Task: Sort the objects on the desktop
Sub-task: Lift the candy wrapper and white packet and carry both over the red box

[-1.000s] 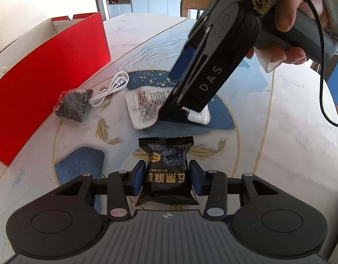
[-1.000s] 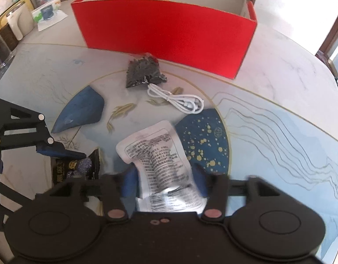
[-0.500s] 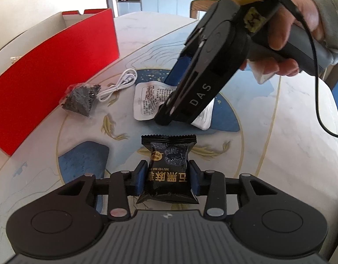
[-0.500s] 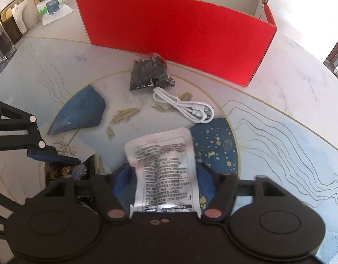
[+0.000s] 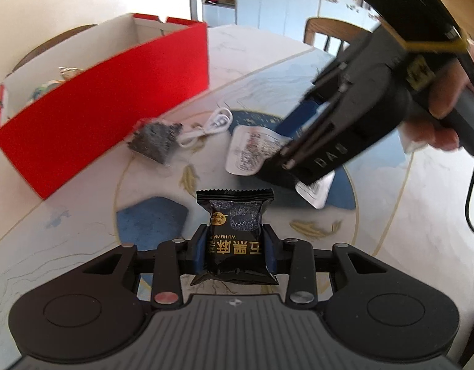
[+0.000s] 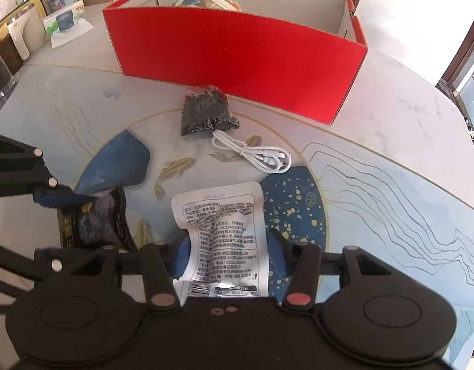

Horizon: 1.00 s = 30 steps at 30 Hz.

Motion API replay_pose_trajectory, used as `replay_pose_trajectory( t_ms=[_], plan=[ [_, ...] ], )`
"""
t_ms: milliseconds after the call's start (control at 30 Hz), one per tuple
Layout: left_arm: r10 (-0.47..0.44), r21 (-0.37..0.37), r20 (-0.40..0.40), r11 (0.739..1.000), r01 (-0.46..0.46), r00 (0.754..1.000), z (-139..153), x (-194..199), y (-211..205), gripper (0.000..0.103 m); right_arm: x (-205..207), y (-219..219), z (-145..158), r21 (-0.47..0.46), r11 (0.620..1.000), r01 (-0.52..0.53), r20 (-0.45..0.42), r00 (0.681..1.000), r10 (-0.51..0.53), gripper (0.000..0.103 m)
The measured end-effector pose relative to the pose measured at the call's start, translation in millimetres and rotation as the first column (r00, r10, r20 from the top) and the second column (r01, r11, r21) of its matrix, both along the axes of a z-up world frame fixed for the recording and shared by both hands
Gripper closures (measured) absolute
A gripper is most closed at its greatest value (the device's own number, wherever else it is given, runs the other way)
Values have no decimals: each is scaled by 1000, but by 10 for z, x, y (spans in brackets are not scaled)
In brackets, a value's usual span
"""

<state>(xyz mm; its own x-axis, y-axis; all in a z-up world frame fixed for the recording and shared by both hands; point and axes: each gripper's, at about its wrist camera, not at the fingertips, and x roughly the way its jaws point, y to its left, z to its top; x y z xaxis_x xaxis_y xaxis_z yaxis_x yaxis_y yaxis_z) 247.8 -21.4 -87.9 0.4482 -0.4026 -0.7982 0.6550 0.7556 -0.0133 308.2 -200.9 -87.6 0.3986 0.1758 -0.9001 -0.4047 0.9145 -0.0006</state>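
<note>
Our left gripper (image 5: 236, 251) fingers pinch the light, crinkly black snack packet (image 5: 235, 237) mid-body; our right gripper (image 6: 227, 254) fingers clamp the limp white pouch (image 6: 224, 231) likewise.

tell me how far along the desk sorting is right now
Done: a few items already lie inside the red box. In hand: the left gripper is shut on the black snack packet, and the right gripper is shut on the white printed pouch. Neither has reached the box yet. Left: the bag of dark bits and the white USB cable lie on the table.
</note>
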Motion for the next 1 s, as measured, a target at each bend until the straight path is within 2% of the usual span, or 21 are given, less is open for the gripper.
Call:
replay_pose_trajectory(
  t_ms=[567, 1000],
  plan=[
    [121, -77, 91, 991, -114, 988, 741, 168, 190, 69, -31, -91, 714, 113, 991, 72, 89, 993, -82, 52],
    [237, -148, 153, 965, -215, 959, 1333, 767, 402, 69, 428, -12, 1215, 153, 985, 75, 174, 979, -102, 52]
  ],
)
